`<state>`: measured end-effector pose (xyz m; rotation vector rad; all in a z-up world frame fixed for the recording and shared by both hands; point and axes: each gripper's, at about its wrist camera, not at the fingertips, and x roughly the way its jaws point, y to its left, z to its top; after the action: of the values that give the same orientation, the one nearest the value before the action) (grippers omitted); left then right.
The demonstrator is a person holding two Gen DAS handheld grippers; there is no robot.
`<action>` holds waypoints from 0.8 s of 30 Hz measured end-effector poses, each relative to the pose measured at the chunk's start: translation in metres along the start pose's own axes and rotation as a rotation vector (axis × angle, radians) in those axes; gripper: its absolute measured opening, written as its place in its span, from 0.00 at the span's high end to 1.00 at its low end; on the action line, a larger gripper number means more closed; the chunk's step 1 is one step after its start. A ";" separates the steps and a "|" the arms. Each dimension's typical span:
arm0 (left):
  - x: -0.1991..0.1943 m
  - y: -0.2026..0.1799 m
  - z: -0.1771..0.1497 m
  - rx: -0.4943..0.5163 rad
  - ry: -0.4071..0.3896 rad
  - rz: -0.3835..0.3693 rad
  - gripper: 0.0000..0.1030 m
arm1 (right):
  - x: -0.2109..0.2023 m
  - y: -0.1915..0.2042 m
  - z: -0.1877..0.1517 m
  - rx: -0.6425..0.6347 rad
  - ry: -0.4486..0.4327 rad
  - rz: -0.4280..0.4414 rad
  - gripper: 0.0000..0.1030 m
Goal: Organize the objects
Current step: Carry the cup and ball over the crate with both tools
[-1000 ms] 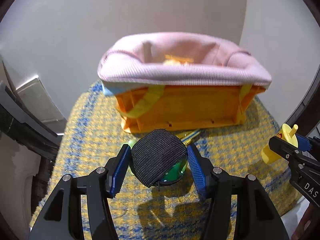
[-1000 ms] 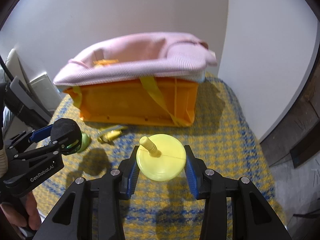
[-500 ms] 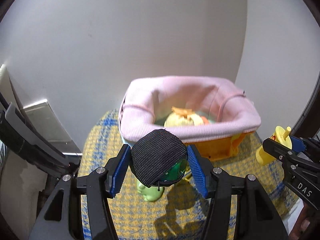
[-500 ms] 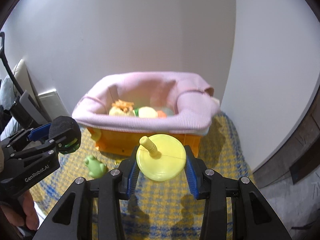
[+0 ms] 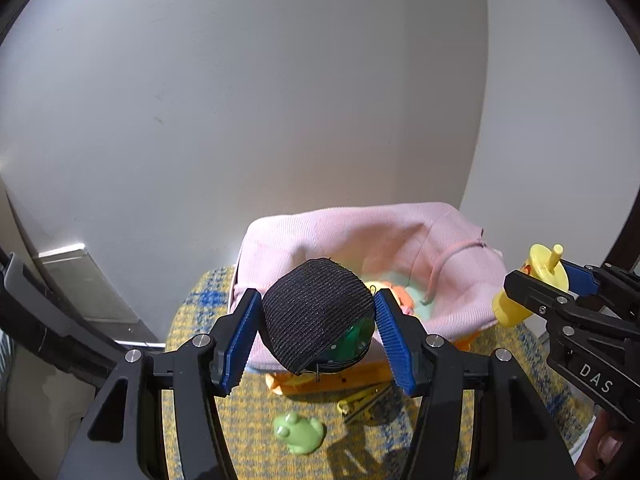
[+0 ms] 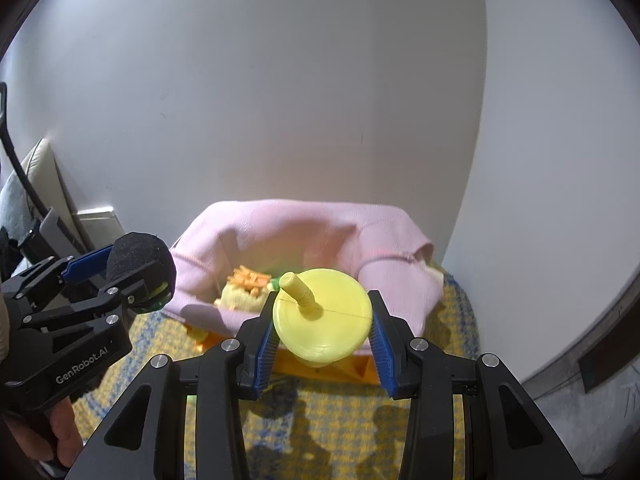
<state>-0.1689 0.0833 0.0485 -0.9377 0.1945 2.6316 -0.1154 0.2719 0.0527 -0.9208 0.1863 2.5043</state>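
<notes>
Both of your hands have come up since a moment ago, and now you look down into the basket instead of at its orange side. Your left tool (image 5: 316, 334) is clamped on the round green toy in its black knit cover (image 5: 316, 320), blue pads tight against both flanks. Your right tool (image 6: 322, 326) grips the yellow toy cup (image 6: 322, 316) by the sides below its lid, its straw tilted up and to the left. Neither grip has slipped on the way up. The pink-lined basket (image 5: 460, 240) sits at the far edge of the worktop against the wall, with plush food toys already inside. That puts both loads above rim height, so the drop-in looks close: carry forward over the opening, then release. Left behind on the checked cloth (image 5: 188, 320) are the green frog (image 5: 298, 434) and a yellow clip-like piece (image 5: 360, 404) just in front of the basket.
</notes>
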 end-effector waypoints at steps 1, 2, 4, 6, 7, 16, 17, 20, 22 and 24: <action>0.004 0.000 0.003 0.002 0.000 -0.003 0.44 | 0.003 -0.001 0.003 0.001 0.002 0.000 0.60; 0.006 0.000 0.005 0.003 0.001 -0.005 0.44 | 0.006 -0.002 0.005 0.001 0.004 0.001 0.60; 0.014 0.000 0.010 0.008 0.006 -0.010 0.44 | 0.013 -0.004 0.010 0.006 0.010 0.004 0.60; 0.021 -0.001 0.014 0.013 0.011 -0.012 0.44 | 0.019 -0.004 0.014 0.009 0.016 0.008 0.60; 0.025 -0.001 0.016 0.016 0.014 -0.011 0.44 | 0.023 -0.004 0.016 0.011 0.019 0.011 0.60; 0.058 0.002 0.023 0.008 0.053 -0.022 0.44 | 0.055 -0.007 0.027 0.009 0.048 0.024 0.60; 0.060 0.003 0.024 0.008 0.056 -0.022 0.44 | 0.058 -0.007 0.028 0.010 0.051 0.025 0.60; 0.066 0.002 0.026 0.011 0.061 -0.017 0.43 | 0.065 -0.008 0.028 0.009 0.058 0.031 0.60; 0.068 0.001 0.026 0.009 0.067 -0.015 0.42 | 0.066 -0.010 0.029 0.008 0.054 0.027 0.59; 0.068 0.001 0.027 0.001 0.067 -0.011 0.34 | 0.067 -0.011 0.030 0.010 0.052 0.028 0.52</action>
<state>-0.2347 0.1070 0.0264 -1.0244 0.2068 2.5923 -0.1723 0.3146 0.0328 -0.9869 0.2298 2.5042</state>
